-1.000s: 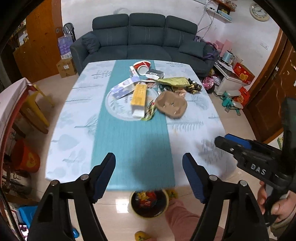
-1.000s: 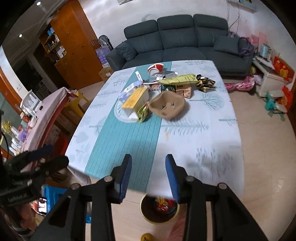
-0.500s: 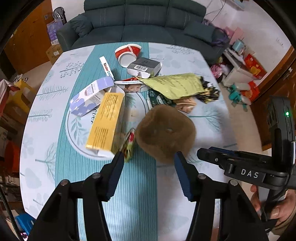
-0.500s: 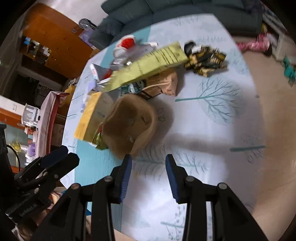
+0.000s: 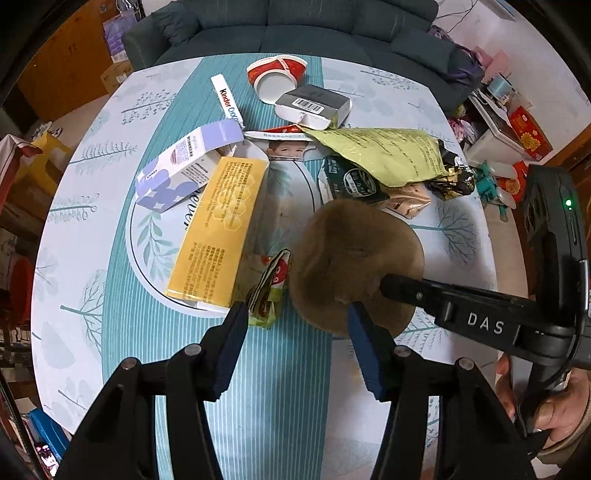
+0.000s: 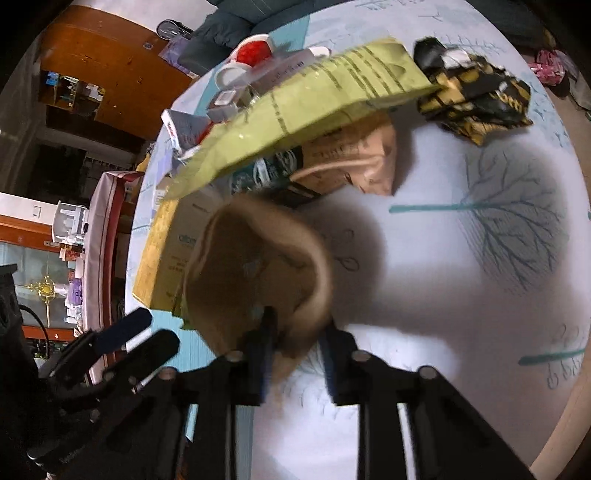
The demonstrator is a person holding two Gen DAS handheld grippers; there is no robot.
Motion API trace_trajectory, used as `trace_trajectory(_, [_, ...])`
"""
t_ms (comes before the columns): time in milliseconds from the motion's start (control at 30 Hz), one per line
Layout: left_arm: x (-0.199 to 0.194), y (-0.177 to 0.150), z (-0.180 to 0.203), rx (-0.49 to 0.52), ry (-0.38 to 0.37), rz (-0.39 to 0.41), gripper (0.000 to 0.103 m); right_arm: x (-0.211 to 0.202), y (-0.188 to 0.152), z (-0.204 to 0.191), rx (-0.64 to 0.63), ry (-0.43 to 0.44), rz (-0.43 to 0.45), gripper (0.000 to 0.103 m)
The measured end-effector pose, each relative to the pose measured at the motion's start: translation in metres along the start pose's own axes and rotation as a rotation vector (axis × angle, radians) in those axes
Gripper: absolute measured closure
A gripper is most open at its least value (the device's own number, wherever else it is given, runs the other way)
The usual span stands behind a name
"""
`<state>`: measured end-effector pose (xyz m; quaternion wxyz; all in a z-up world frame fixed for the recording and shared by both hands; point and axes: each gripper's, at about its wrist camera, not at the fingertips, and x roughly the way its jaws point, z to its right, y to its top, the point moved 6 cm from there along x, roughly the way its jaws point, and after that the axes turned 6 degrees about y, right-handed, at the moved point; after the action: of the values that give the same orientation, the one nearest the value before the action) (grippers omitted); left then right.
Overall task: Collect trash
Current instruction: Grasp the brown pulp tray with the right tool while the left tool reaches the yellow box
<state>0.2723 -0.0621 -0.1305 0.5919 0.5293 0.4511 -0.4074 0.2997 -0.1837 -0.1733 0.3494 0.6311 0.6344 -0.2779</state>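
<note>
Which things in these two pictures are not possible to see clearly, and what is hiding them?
- Brown tray, both views: blurred, so whether the right gripper already presses its rim is unclear.
- Dark green packet, both views: mostly under the green bag.
- Yellow box, right wrist view: hidden behind the tray.
- Hand, left wrist view: cut off by the edge.

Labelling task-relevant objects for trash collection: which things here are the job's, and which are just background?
Job's: brown pulp tray, yellow box, purple carton, green pouch, red paper cup, grey box, black-and-yellow wrapper.
Just there: sofa, tablecloth, wooden cabinet.
</note>
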Motion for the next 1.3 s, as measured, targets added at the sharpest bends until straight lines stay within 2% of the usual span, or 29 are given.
trace_trajectory(100, [-0.002,0.003,0.003,0.0,-0.037,-0.005,0.055,-0.006,0.003,-0.001,-0.017,-0.019,0.023,0.086])
trace_trajectory(233, [-0.006,0.01,0.006,-0.002,-0.069,0.005,0.056,-0.015,0.004,0.004,-0.018,-0.018,0.041,0.088])
trace_trajectory(333, [-0.001,0.016,0.007,0.021,-0.038,0.006,0.056,-0.021,0.004,0.01,-0.011,-0.028,0.056,0.088])
trace_trajectory(633, [0.035,0.019,0.001,0.054,0.071,-0.057,0.056,-0.029,0.002,0.02,-0.007,-0.03,0.068,0.088])
trace_trajectory(667, [0.038,0.019,0.001,0.056,0.082,-0.063,0.058,-0.028,0.002,0.019,-0.008,-0.031,0.066,0.088])
trace_trajectory(733, [0.045,0.017,0.001,0.06,0.097,-0.084,0.079,-0.028,0.001,0.021,-0.007,-0.031,0.065,0.088])
trace_trajectory(867, [0.055,0.015,-0.004,0.041,0.123,-0.104,0.093,-0.027,-0.001,0.023,0.001,-0.027,0.061,0.088])
trace_trajectory(933, [0.052,0.015,-0.007,0.017,0.107,-0.099,0.096,-0.027,-0.002,0.023,0.005,-0.023,0.06,0.088])
trace_trajectory(1200, [0.006,0.019,-0.002,-0.061,-0.092,-0.02,0.097,-0.031,-0.007,0.024,0.042,0.011,0.055,0.088])
trace_trajectory(1300, [-0.009,0.019,0.001,-0.067,-0.134,0.006,0.097,-0.036,-0.01,0.022,0.042,0.007,0.065,0.089])
